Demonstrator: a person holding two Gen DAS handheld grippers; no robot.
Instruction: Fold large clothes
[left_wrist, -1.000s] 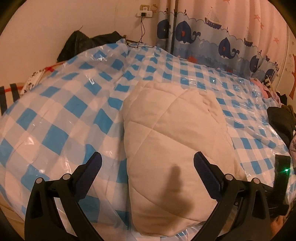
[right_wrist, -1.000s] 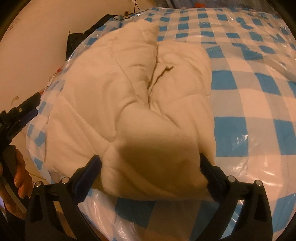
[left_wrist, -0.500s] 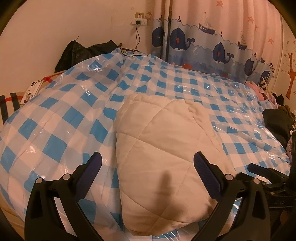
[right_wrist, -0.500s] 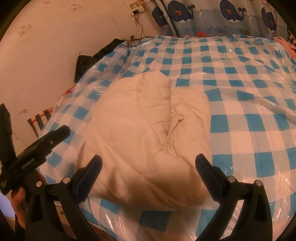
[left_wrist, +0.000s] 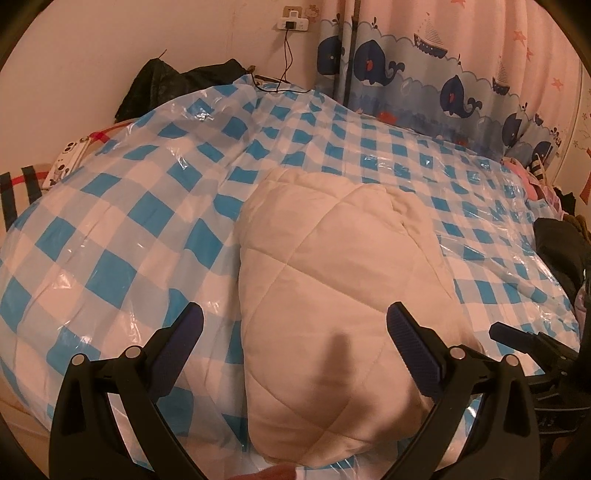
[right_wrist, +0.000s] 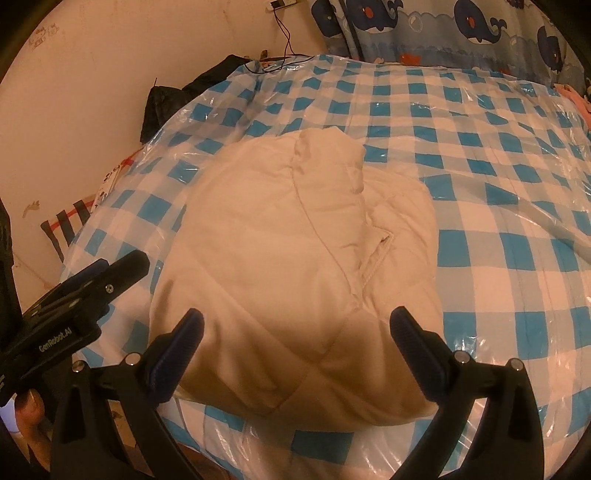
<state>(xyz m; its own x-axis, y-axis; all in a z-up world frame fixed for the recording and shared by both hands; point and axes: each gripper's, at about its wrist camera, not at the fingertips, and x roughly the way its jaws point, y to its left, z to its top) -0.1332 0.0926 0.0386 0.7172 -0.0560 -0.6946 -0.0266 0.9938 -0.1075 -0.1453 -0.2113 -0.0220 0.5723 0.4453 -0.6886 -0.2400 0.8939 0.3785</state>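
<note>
A cream quilted garment lies folded into a thick bundle on the blue-and-white checked plastic sheet that covers the bed. It also shows in the right wrist view, with a collar or flap folded on top. My left gripper is open and empty, held just above the bundle's near end. My right gripper is open and empty, above the bundle's near edge. The left gripper shows at the left of the right wrist view.
A dark bag lies against the wall at the bed's far corner, under a socket with a hanging cable. A whale-print curtain hangs behind the bed. Dark clothes are piled at the right edge.
My right gripper let go of the cream bundle and pulled back and up. My left gripper stayed open, rose a little, then eased nearer again. The bundle rests on the bed.
</note>
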